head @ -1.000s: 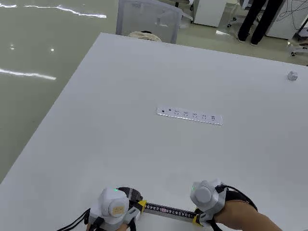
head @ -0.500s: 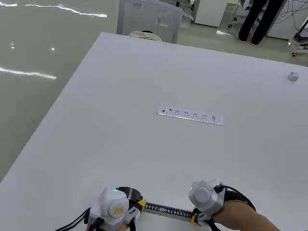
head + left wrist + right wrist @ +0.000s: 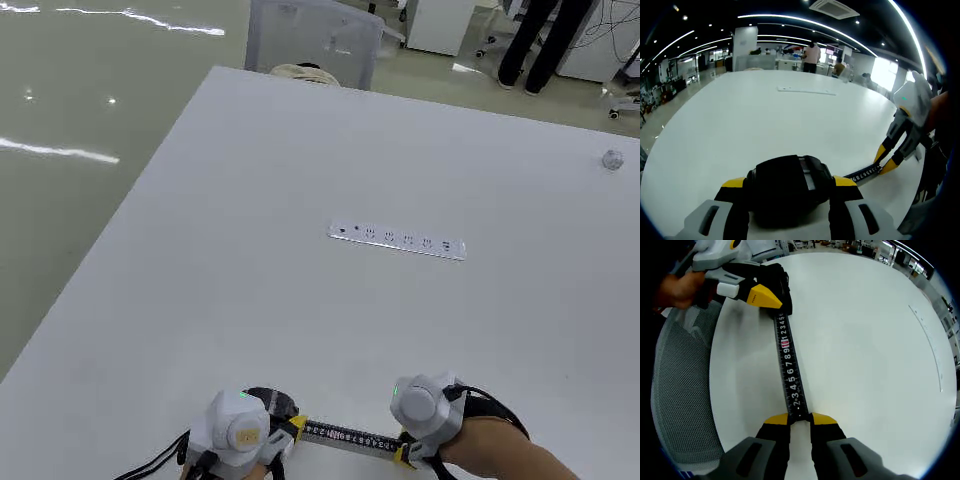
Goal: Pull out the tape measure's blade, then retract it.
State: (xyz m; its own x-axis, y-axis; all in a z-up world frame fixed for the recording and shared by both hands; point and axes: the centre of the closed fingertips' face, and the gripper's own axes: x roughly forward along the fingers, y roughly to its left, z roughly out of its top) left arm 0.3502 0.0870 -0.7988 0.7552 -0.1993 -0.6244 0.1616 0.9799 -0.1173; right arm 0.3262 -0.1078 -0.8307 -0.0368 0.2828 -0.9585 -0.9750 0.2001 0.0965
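The black tape measure case (image 3: pixel 787 187) sits between my left gripper's yellow-tipped fingers (image 3: pixel 734 182), and the left gripper (image 3: pixel 278 440) is shut on it at the table's near edge. Its numbered blade (image 3: pixel 789 372) runs out flat over the white table (image 3: pixel 380 180) to my right gripper (image 3: pixel 800 418), which is shut on the blade's end. In the head view the blade (image 3: pixel 350 437) spans the short gap between left gripper and right gripper (image 3: pixel 405 455). In the right gripper view the case (image 3: pixel 774 285) lies at the far end, with the left gripper around it.
A white power strip (image 3: pixel 397 240) lies flat mid-table. A small grey object (image 3: pixel 612 159) rests near the far right edge. A mesh chair (image 3: pixel 310 40) stands beyond the table's far end, and a person's legs (image 3: pixel 540 40) at the back right.
The right gripper has edged slightly toward the left gripper, so a little less blade spans the gap. The left gripper holds still.
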